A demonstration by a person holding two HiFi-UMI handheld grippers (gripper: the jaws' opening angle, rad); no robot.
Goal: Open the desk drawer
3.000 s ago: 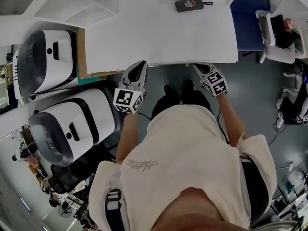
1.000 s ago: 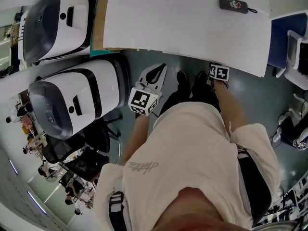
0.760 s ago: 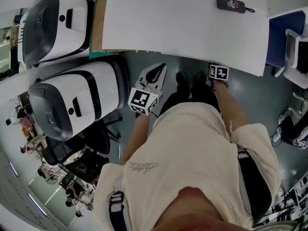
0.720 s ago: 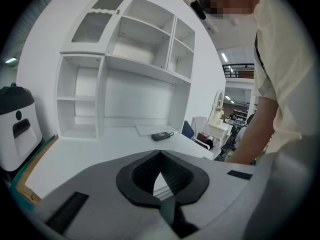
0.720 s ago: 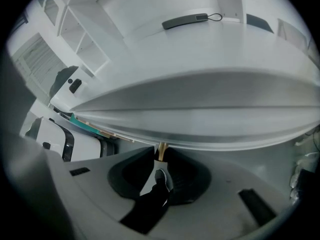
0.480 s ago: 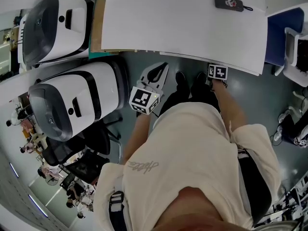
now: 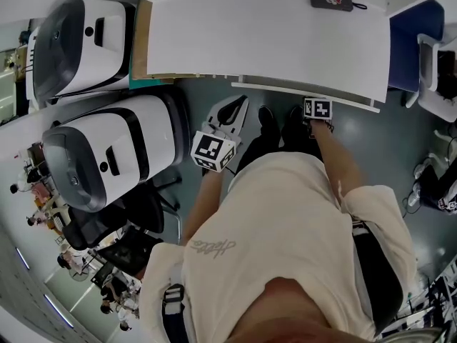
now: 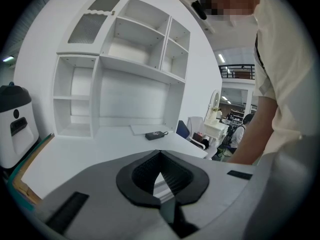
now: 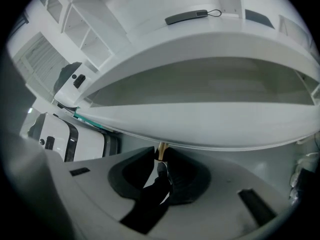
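Note:
The white desk (image 7: 264,41) has a shallow drawer (image 7: 307,94) under its front edge, and the drawer front stands a little way out as a thin white strip. From the right gripper view I look into the drawer's pale inside (image 9: 200,89) above its front panel (image 9: 210,129). A small brass knob (image 9: 161,151) hangs from that panel, and my right gripper (image 9: 161,159) (image 7: 316,106) is shut on it. To the left my left gripper (image 7: 238,103) (image 8: 159,154) hangs below the desk edge, its tips together and nothing between them.
Two big white-and-black machines (image 7: 107,159) (image 7: 71,41) crowd the left side. A black device with a cord (image 7: 330,0) lies at the back of the desk, below a white shelf unit (image 8: 125,69). A blue chair (image 7: 407,20) stands right. The person's shoes (image 7: 275,120) are under the desk.
The drawer front has come out from under the desk edge, drawn toward the person by the right gripper on its knob. The left gripper has drifted slightly, still holding nothing.

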